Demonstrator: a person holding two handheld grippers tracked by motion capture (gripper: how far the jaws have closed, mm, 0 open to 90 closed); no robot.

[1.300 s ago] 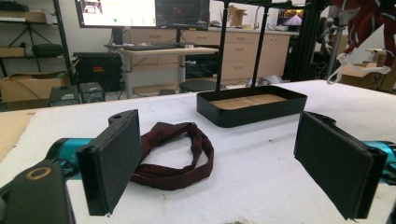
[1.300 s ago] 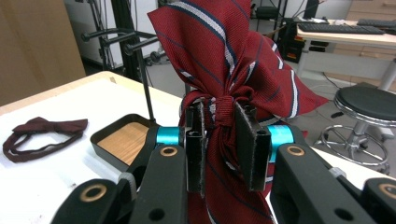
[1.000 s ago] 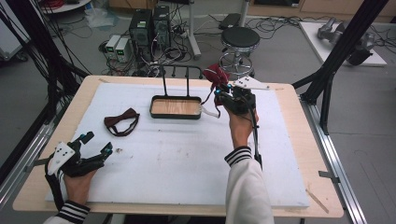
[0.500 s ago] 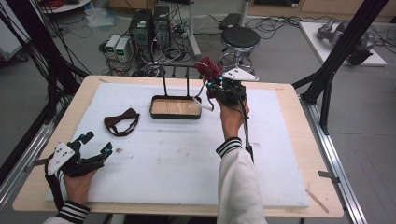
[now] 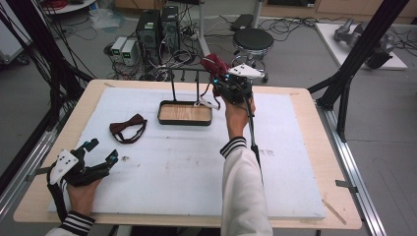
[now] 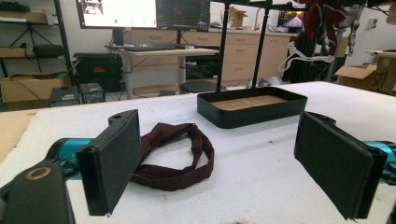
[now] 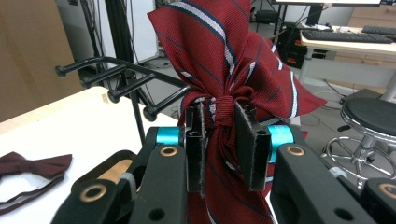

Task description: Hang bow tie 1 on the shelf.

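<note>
striped bow tie (image 7: 233, 60) partly behind claw pads (image 7: 250, 144)

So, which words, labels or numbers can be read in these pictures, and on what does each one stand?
"SF", then an unclear stroke: on the cardboard box, left gripper view.
Monitor: screen text too small to read.
Dark marks on the white sheet: too blurred to read.
Striped bow tie, dark bow tie, tray: no writing.
</note>
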